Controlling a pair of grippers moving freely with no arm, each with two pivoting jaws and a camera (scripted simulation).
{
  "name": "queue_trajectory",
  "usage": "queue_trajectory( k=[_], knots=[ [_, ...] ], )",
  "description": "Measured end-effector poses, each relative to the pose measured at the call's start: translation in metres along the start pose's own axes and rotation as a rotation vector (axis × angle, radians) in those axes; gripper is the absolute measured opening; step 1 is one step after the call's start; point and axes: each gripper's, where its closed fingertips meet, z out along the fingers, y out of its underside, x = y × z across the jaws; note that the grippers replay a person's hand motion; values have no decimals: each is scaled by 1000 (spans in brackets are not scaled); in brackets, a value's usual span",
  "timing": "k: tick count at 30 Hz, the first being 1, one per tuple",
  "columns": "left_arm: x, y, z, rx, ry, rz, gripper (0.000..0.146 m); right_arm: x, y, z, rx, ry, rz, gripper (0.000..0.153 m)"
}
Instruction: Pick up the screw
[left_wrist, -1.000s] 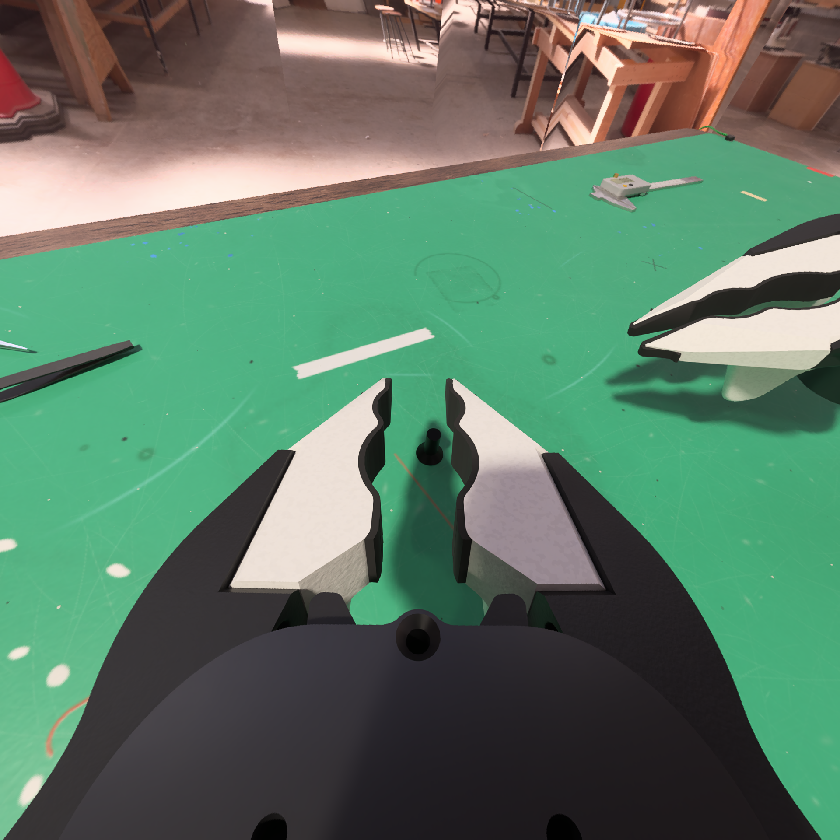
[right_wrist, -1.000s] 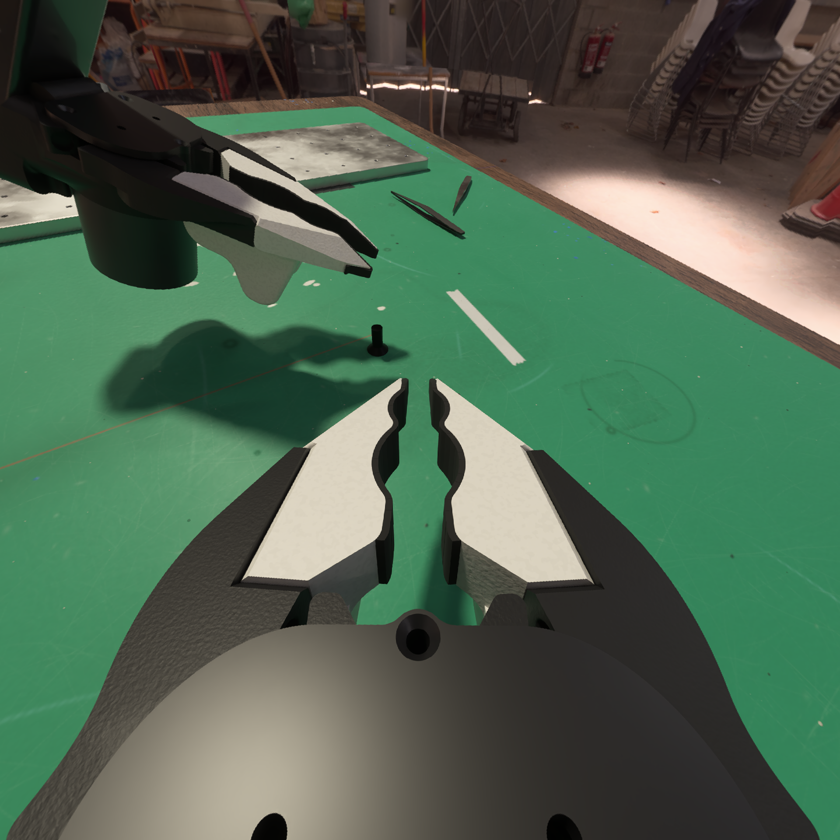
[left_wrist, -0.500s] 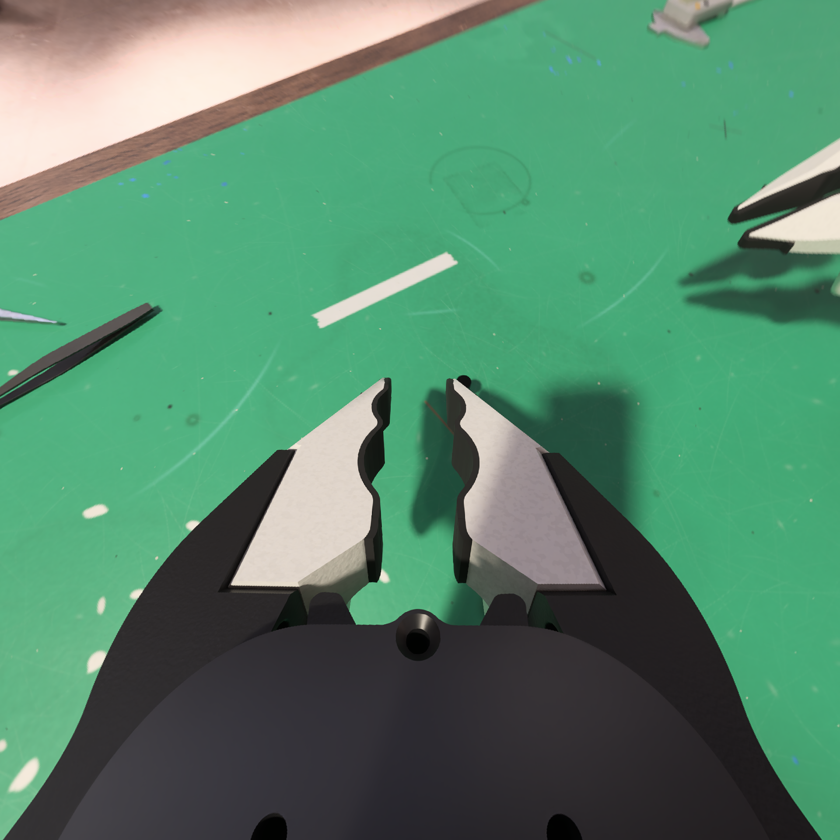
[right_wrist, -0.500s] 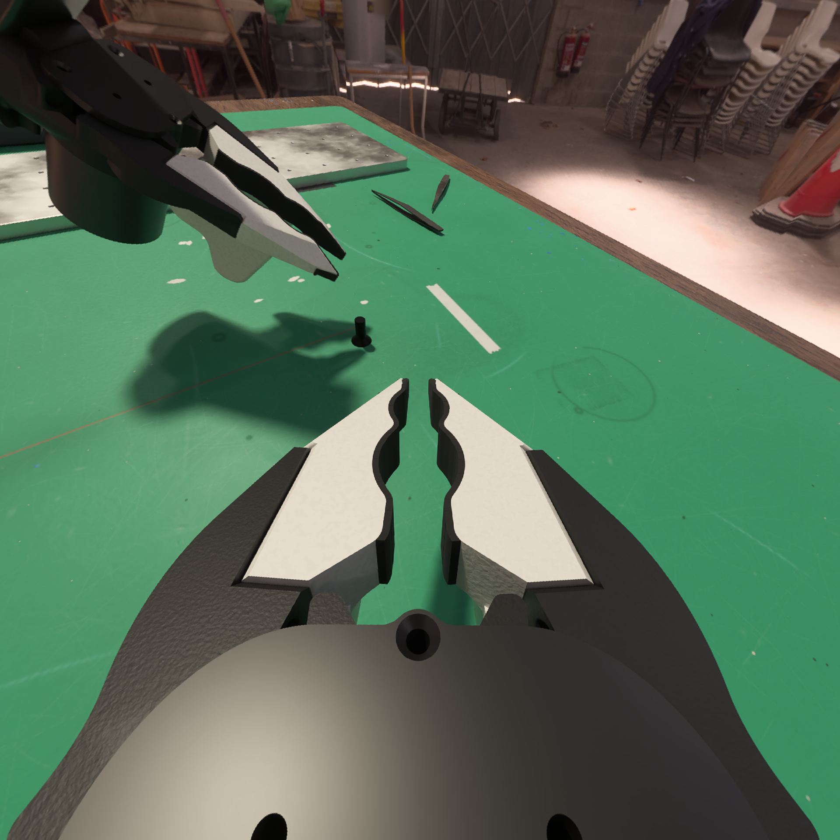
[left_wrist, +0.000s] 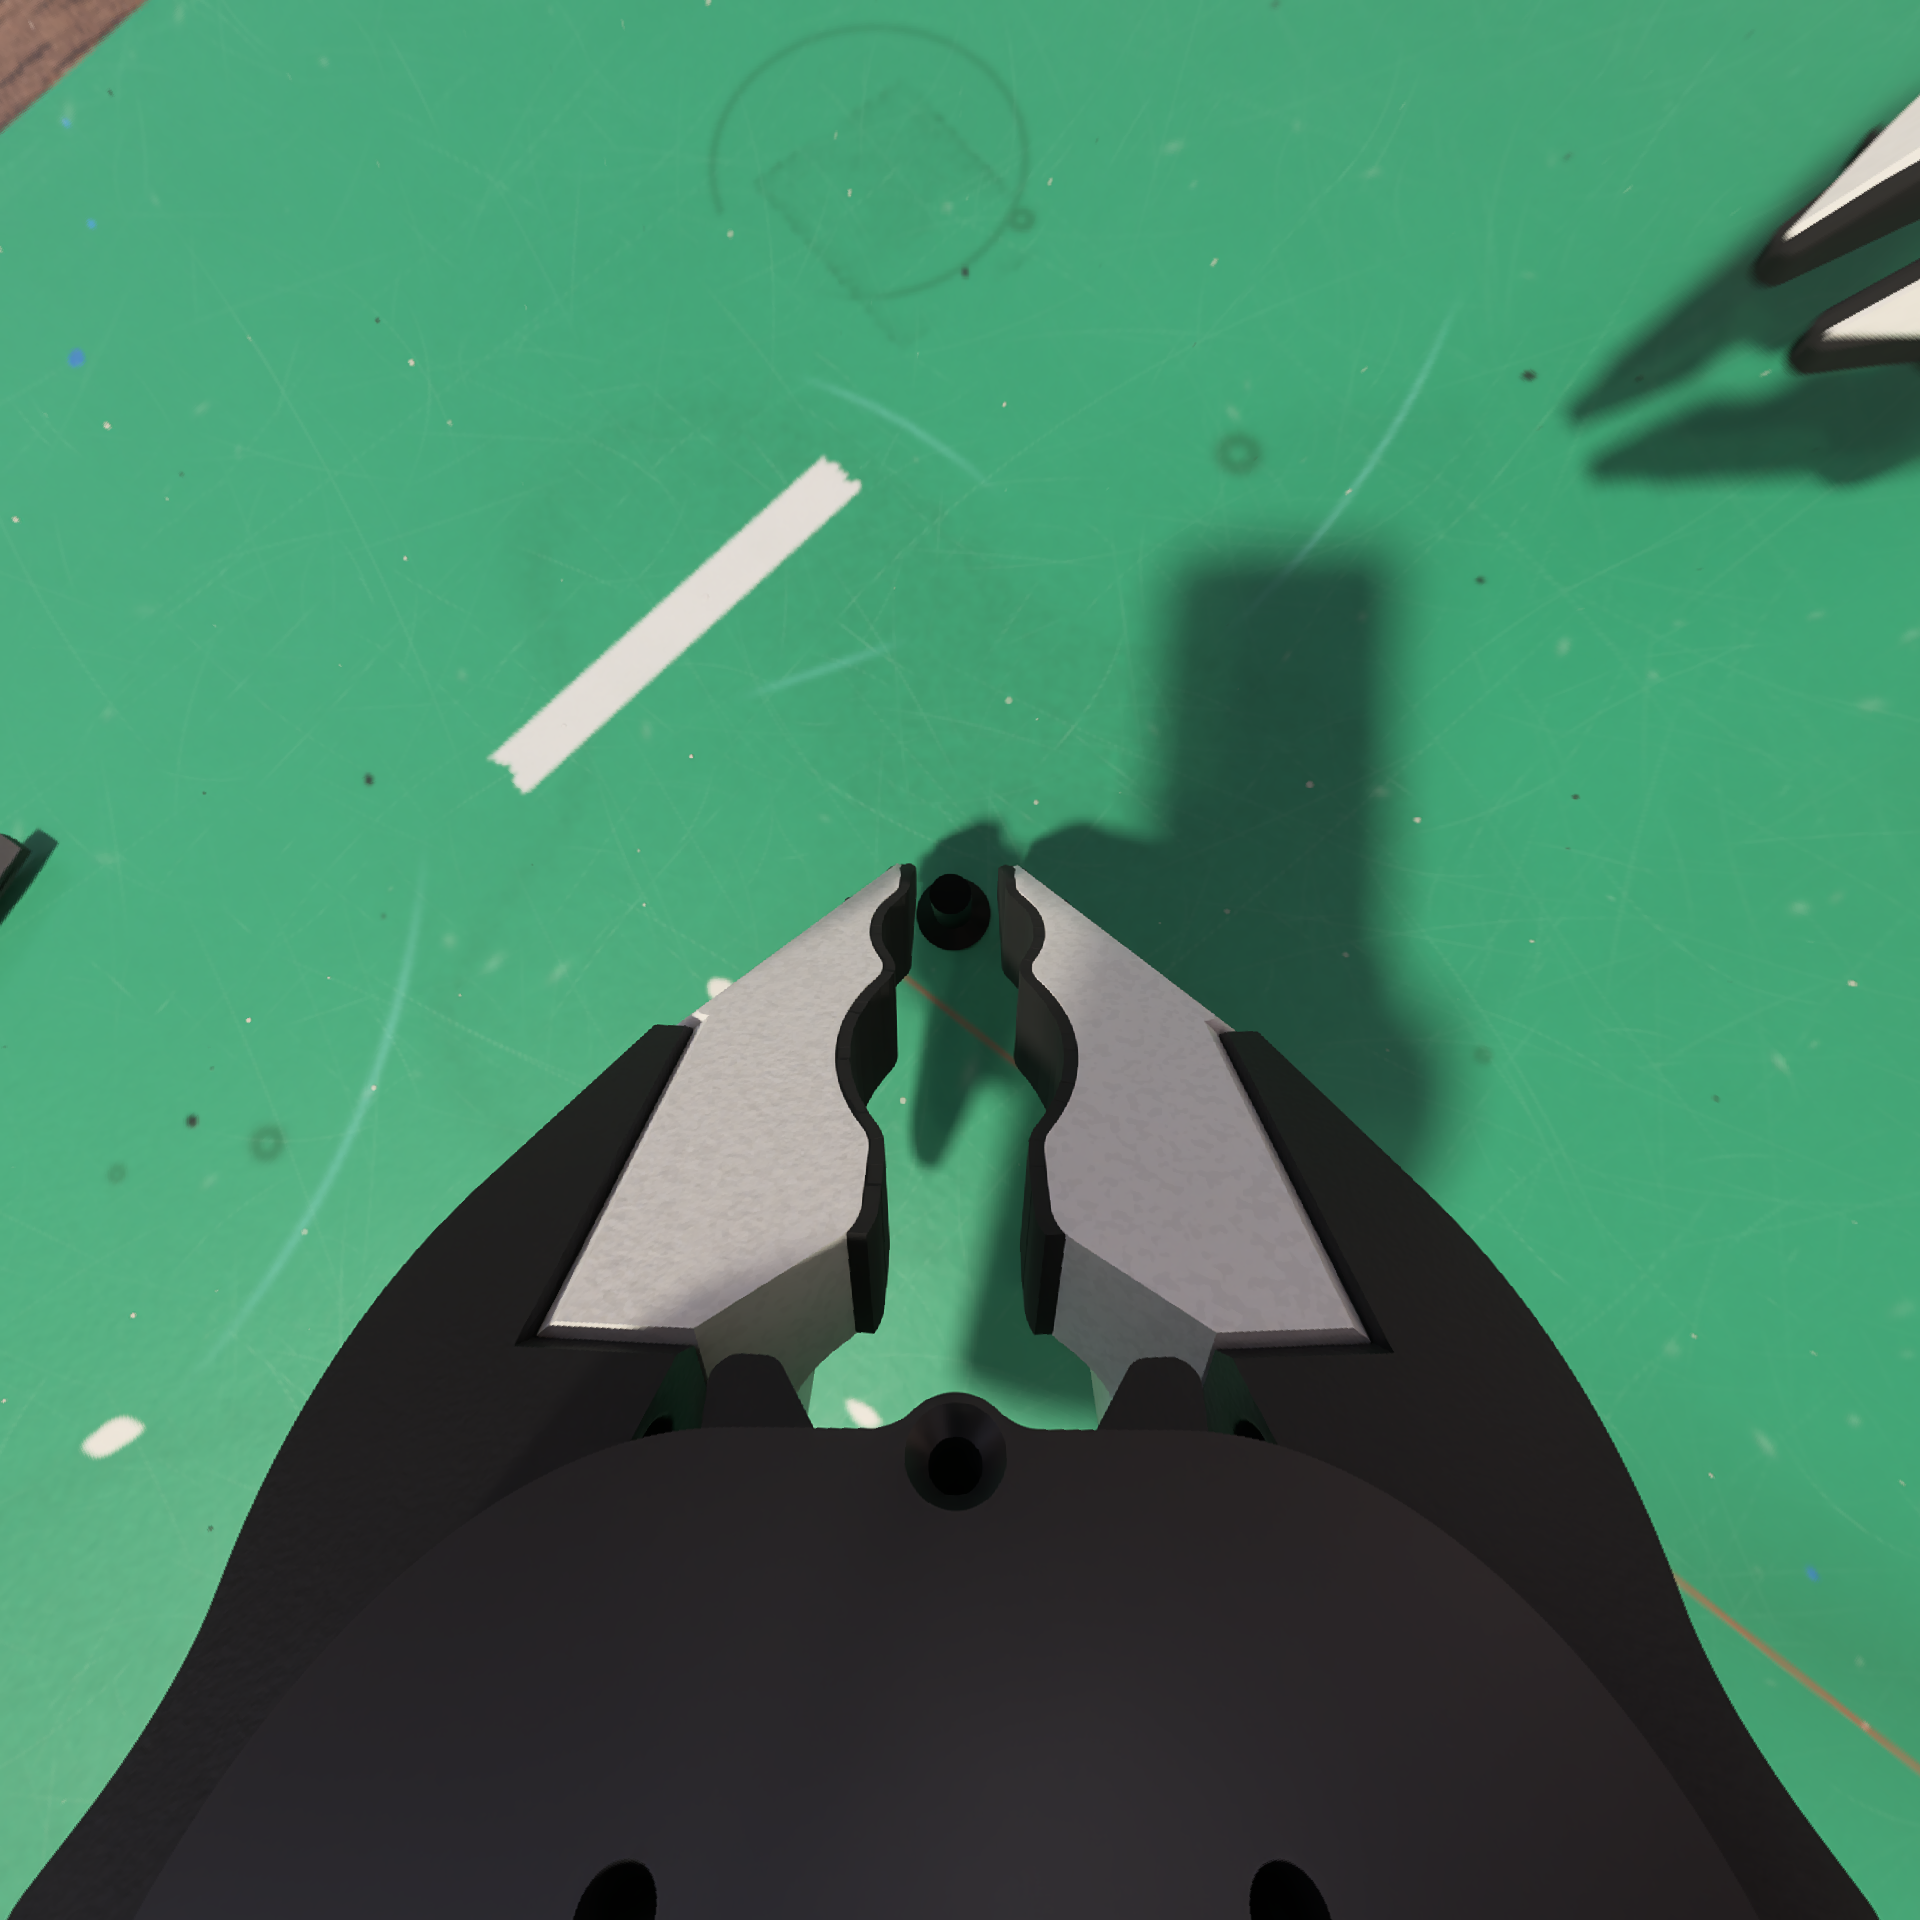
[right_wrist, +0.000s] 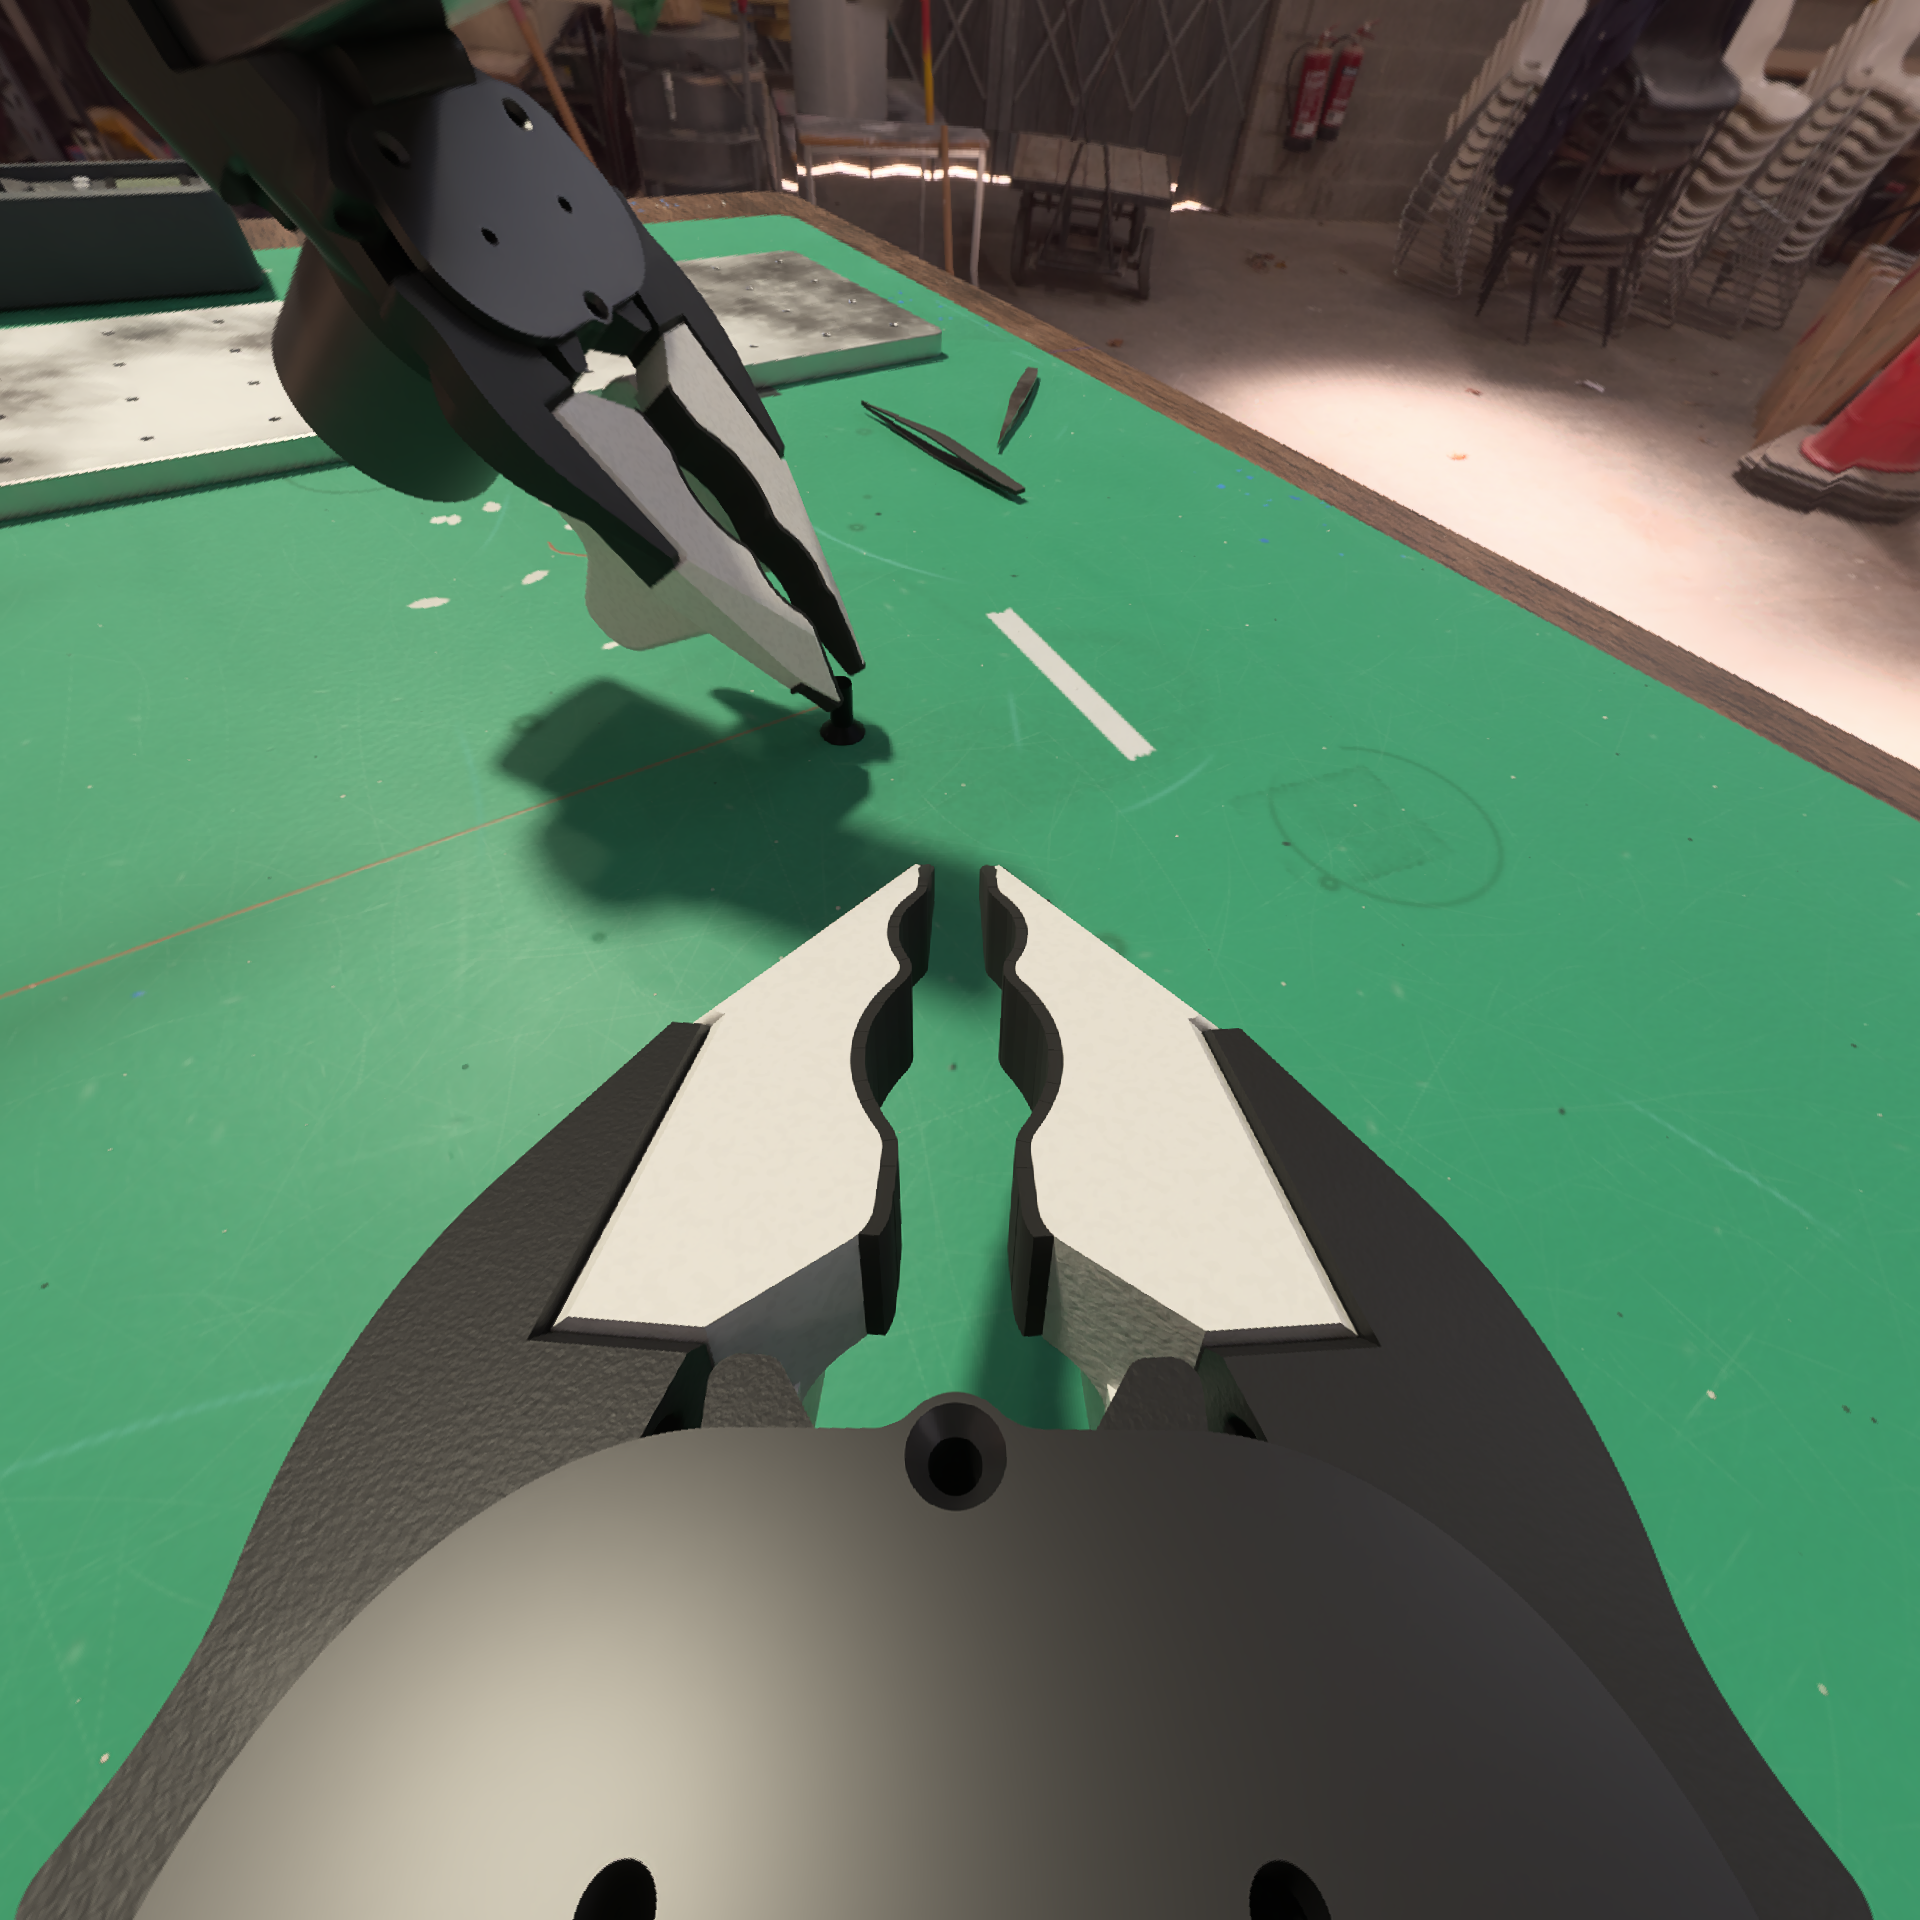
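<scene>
Just above frame centre on green mat (left_wrist: 1558, 1039): black screw (left_wrist: 948, 912) upright on its head between parted tips of left gripper (left_wrist: 954, 883), not clamped; right gripper (right_wrist: 956, 883) slightly open, empty, lower centre.

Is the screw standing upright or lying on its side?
Upright: the screw stands on its wide head on the green mat, shank pointing up.
</scene>
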Motion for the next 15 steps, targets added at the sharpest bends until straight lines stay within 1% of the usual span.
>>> queue_trajectory(
  k=[5, 7, 15],
  knots=[
    [-3, 9, 10, -69, -25, -1, 11, 3, -2, -6, 12, 7, 3, 8],
    [-1, 10, 11, -68, -16, 3, 8, 5, -3, -8, 16, 12, 4, 8],
    [-1, 9, 11, -48, -22, 4, 8, 3, -2, -11, 11, 3, 5, 8]
  ],
)
